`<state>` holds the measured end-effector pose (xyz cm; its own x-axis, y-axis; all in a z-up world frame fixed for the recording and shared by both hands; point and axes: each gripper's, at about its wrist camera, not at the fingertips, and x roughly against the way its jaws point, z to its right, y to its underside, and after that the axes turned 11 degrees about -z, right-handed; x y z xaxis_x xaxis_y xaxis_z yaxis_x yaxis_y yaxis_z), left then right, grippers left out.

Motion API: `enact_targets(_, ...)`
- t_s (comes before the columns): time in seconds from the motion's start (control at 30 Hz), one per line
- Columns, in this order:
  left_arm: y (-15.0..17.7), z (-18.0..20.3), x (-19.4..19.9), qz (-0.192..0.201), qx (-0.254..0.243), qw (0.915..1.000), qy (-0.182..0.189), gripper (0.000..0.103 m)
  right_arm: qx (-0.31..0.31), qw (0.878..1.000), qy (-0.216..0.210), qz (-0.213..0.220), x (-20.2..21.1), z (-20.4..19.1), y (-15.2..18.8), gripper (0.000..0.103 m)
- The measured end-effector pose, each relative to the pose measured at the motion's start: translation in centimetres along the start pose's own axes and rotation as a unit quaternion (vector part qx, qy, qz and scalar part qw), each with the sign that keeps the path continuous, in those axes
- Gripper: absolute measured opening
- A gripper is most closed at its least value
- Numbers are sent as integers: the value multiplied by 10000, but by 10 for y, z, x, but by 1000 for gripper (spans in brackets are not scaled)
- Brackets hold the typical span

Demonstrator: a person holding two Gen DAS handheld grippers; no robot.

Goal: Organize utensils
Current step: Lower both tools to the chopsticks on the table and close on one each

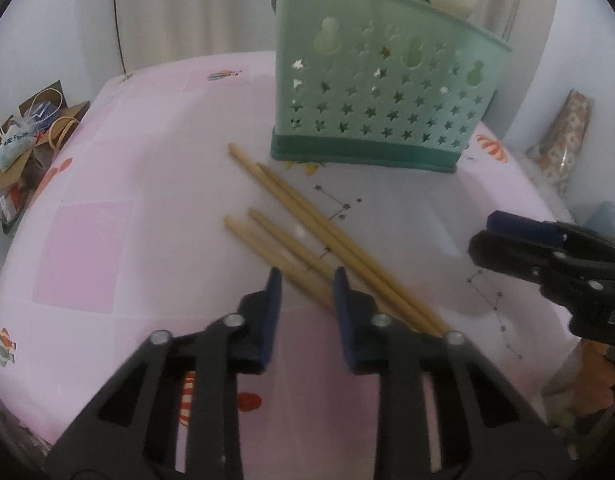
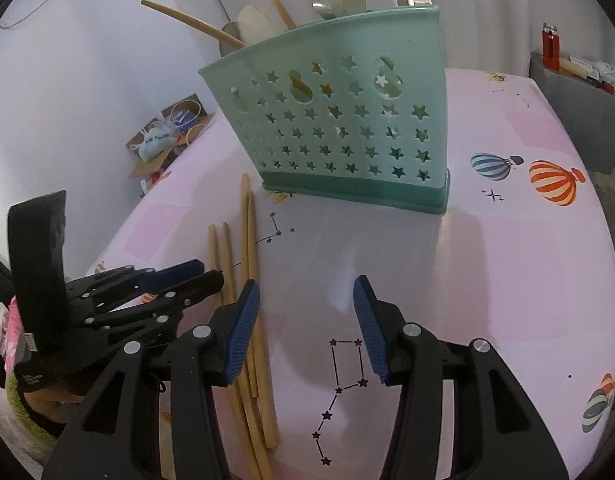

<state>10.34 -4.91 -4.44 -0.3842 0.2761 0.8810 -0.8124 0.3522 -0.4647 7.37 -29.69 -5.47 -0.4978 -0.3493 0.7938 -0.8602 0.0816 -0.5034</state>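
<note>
Spoons and some chopsticks are already being kept in the green holder (image 2: 339, 120), while 4 chopsticks (image 1: 307, 248) are still being left on the table, straddled by the left gripper (image 1: 307, 284), narrowed but gripping nothing, right gripper (image 2: 307, 304) half-open, empty.

chopsticks on table (image 1: 291, 216): 4 | green caddy (image 1: 387, 92): 1 | tongs (image 1: 307, 284): 2 | cardboard box (image 1: 31, 140): 1

Mint and pink
Mint caddy (image 2: 339, 120) with star cutouts, tan chopsticks (image 1: 307, 236), pink checked cloth (image 2: 507, 280) printed with striped balloons.

Cardboard box (image 1: 31, 136), perhaps oddments inside
</note>
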Motion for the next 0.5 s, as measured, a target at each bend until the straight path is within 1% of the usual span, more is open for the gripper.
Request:
enact_targets(0.1,1,-6,-2,11,55,9999,-105,17,32,9999,-132,-75,-6,-1,-3,48)
enact_targets(0.23,-3,-18,-2,23,160,9995,-260,13,68,9990,-291,-331,-23,-3,-10,47)
enact_targets(0.37,-7,-32,-2,31,299,9989,-359,10,163,9976,-390,-545,-40,-10,-17,38)
enact_targets(0.5,-9,-35,-3,59,343,9986,-394,9,335,9968,-358,-626,-52,-19,-22,32)
